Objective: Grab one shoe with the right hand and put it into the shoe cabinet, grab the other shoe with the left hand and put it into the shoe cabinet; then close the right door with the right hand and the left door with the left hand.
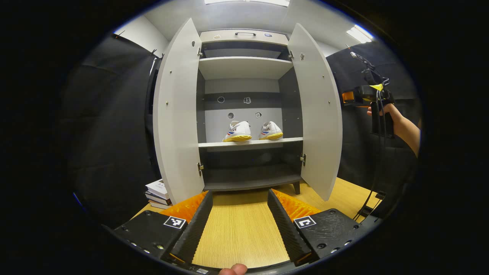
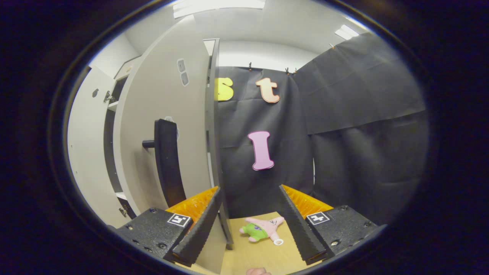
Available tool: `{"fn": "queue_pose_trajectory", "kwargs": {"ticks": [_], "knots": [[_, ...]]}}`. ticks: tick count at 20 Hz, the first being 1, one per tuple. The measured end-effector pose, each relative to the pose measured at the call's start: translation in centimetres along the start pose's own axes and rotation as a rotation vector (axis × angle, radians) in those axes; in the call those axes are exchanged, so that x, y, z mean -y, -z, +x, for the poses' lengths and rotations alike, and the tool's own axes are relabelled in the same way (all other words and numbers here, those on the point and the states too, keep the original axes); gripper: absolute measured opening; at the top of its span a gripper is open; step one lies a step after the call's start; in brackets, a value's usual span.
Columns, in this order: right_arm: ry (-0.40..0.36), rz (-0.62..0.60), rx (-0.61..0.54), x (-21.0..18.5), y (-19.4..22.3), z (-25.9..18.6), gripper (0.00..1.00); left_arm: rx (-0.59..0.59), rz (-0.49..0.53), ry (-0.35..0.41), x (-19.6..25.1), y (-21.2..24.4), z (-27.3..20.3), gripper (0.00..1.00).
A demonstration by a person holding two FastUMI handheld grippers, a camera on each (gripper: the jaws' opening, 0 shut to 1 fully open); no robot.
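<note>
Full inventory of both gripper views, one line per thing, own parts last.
cabinet: 1, light grey with dark interior, standing on the table, centre of left gripper view
doors: 2, light grey, both open; the right one close in the right gripper view
door handle: 1, black, on the right door's outer face
shoes: 2, white with yellow soles, side by side on the middle shelf
books: small stack, left of the cabinet
plush toy: 1, pink and green, on the table by the wall
table: 1, light wood
left gripper: black and orange, open, holding nothing
right gripper: black and orange, open, holding nothing
hand: 1, holding the right gripper beside the right door
</note>
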State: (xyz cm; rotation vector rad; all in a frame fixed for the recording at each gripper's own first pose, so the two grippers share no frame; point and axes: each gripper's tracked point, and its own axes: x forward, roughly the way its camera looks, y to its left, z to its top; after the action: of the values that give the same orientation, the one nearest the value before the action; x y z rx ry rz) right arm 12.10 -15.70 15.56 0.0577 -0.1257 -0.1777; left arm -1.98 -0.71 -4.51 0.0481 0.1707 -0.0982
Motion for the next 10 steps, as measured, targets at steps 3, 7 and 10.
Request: {"fn": "queue_pose_trajectory", "kwargs": {"ticks": [3,7,10], "knots": [[-0.031,0.005,0.007,-3.0,0.4,0.0,0.95,-0.001,-0.008,-0.014,-0.8,0.2,0.0,0.87],[-0.081,-0.003,-0.001,-7.3,0.7,0.7,0.95,0.001,-0.013,-0.050,-2.5,0.4,-0.2,0.87],[-0.141,0.001,0.004,-11.8,1.0,1.9,0.95,0.002,-0.032,-0.077,-3.9,0.6,-0.3,0.87]]}}
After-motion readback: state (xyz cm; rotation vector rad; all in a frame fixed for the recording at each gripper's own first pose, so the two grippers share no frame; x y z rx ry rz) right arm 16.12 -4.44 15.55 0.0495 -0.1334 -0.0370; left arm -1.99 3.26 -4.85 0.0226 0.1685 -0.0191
